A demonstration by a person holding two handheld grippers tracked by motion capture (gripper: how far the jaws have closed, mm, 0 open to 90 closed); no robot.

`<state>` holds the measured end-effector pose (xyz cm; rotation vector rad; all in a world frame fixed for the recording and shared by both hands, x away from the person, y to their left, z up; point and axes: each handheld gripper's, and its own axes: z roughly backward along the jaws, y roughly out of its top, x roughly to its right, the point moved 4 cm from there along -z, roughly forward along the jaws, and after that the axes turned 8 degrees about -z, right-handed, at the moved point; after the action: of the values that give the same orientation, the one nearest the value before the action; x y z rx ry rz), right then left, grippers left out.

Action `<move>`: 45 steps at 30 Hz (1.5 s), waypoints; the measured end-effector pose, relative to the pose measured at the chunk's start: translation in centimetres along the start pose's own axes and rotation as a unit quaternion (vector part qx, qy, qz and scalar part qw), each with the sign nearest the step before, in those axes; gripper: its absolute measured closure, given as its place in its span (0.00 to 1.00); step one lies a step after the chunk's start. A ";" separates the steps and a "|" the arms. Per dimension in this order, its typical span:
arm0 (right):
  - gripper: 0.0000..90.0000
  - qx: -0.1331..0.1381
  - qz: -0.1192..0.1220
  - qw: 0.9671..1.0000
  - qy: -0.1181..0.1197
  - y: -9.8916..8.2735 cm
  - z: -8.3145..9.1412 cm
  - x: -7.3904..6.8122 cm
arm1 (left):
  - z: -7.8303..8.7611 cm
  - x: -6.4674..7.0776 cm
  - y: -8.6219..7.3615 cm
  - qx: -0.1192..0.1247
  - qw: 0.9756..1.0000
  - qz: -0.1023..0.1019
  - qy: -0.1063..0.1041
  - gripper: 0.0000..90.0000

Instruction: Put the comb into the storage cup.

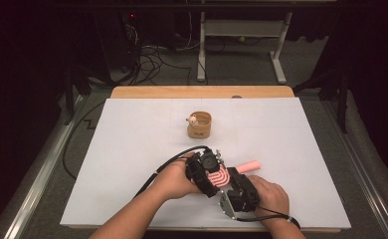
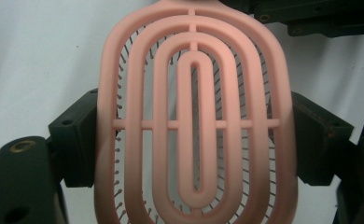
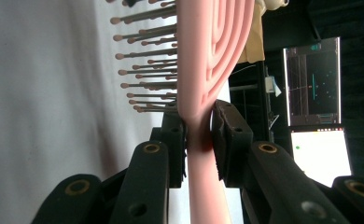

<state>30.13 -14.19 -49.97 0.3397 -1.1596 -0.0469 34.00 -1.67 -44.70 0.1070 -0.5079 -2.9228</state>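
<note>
High view looks down; both tool views closely share the hairbrush (image 2: 194, 126).

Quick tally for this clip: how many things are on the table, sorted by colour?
Pink: 1, the pink plastic vented hairbrush, clamped at both ends by the two black tools
Tan: 1, the round tan wooden cup with a small pale figure at its rim
Total: 2
</note>
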 end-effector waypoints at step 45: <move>0.90 0.001 0.007 1.000 -0.014 0.0 0.3 0.4 | 1.0 -0.8 -0.7 0.024 0.999 0.005 0.024 0.15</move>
<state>29.97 -14.37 -49.53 0.3343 -1.1893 -0.0375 34.55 -0.58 -43.98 0.1806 -0.5689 -2.8921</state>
